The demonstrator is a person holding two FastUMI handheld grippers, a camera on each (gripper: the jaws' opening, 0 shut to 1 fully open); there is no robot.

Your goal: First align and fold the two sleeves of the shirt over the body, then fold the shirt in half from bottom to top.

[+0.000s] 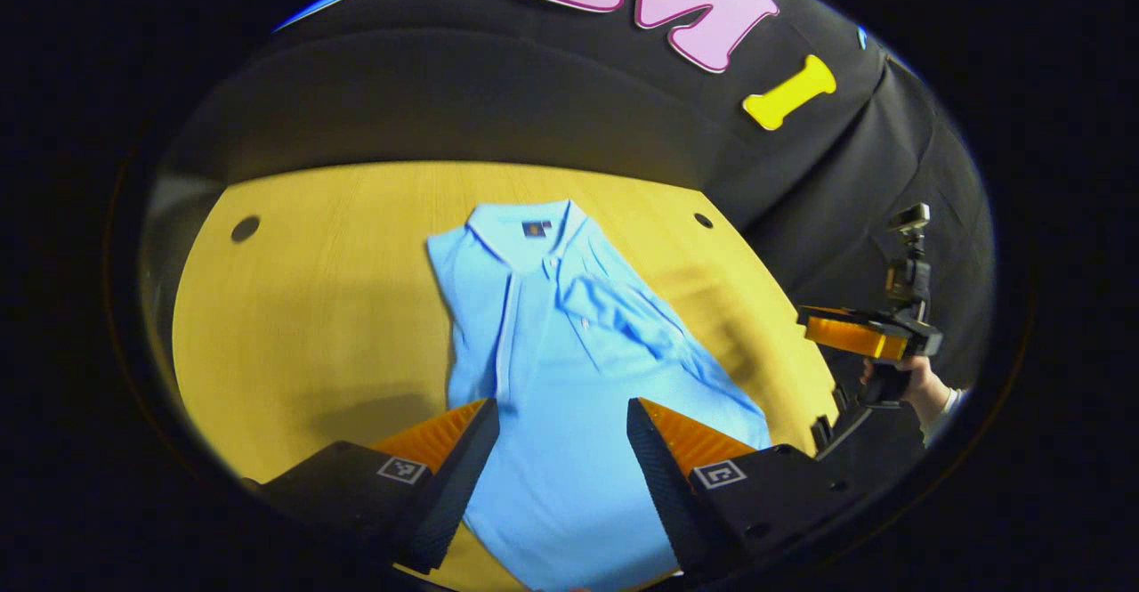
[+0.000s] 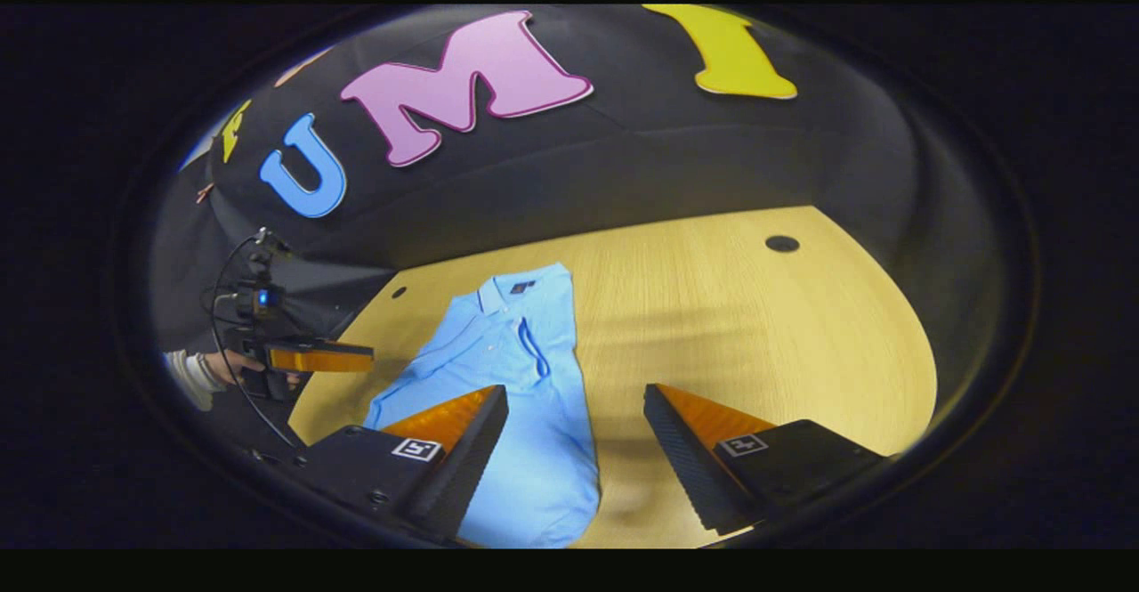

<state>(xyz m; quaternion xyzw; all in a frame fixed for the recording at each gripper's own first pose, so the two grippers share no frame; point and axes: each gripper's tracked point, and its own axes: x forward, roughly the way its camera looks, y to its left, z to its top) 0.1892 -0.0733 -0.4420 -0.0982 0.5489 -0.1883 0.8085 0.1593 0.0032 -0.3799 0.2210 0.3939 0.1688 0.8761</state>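
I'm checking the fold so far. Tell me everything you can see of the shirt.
The shirt is a light blue polo of soft knit-looking cloth, with a collar, a small dark neck label and a buttoned placket. It lies flat on the wooden table, collar away from the grippers, both sleeves already folded over the body, bottom not yet folded up. Neither gripper touches it.

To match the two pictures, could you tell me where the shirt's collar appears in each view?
Left gripper view: collar upper centre, far end of the shirt.
Right gripper view: collar centre-left, far end of the shirt.
Shared landmark: the dark tag inside the collar.
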